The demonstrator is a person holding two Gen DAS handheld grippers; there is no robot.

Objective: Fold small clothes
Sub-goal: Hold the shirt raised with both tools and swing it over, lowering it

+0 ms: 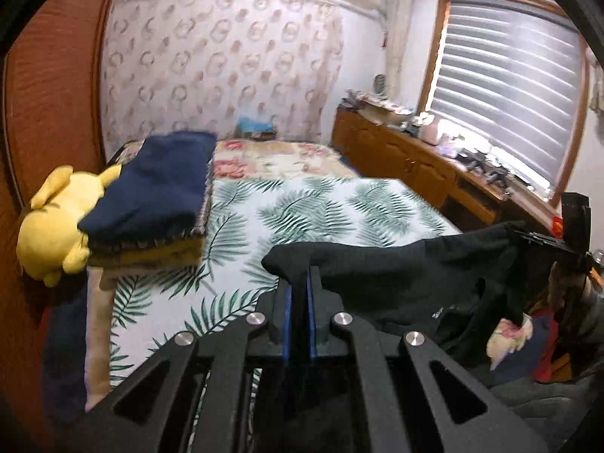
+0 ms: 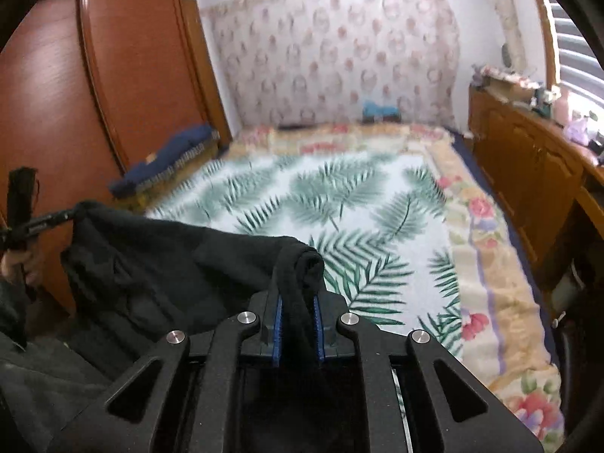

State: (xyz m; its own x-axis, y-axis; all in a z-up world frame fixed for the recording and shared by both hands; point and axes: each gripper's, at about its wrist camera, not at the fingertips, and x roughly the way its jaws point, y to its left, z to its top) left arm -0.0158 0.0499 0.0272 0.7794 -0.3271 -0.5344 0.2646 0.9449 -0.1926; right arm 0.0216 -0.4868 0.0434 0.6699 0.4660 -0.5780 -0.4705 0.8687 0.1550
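A black garment (image 1: 407, 275) hangs stretched between my two grippers above the bed. My left gripper (image 1: 299, 283) is shut on one top corner of it. My right gripper (image 2: 298, 294) is shut on the other top corner, where the black garment (image 2: 170, 264) bunches into a roll between the blue pads. Each gripper shows in the other's view, the right one (image 1: 543, 241) at the far right and the left one (image 2: 41, 222) at the far left, both pinching the cloth.
The bed has a white leaf-print sheet (image 2: 339, 204) over a floral blanket (image 2: 490, 264). A stack of folded clothes with a navy piece on top (image 1: 158, 188) and a yellow plush toy (image 1: 53, 222) lie at the bed's left. A wooden wardrobe (image 2: 94, 94) stands left, a cluttered wooden cabinet (image 1: 415, 158) right.
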